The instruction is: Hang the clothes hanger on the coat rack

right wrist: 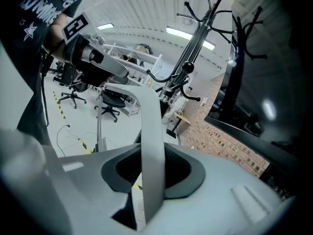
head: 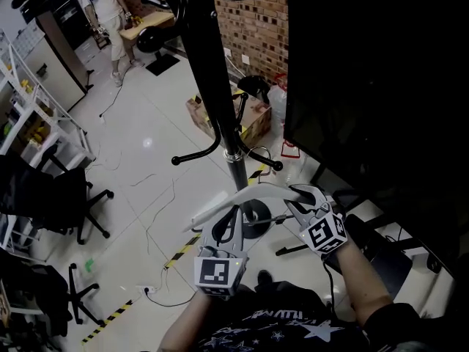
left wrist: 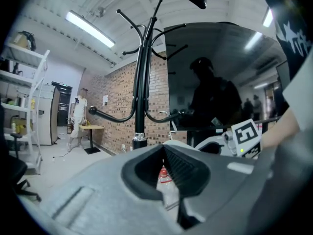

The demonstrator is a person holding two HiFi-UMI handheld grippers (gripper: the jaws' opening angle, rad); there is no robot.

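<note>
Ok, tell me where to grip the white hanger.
Grip one flat arm of the hanger, pads on its broad faces, coming from the person's side as the right gripper does now. The arm is a thin, wide strip, so pads should seat flat.

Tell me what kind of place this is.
Probably an office or lab workspace: rolling office chairs, white shelving, yellow-and-black floor tape and a brick wall.

Black tee (head: 293,328) (white stars), grey left tool (head: 233,215)
</note>
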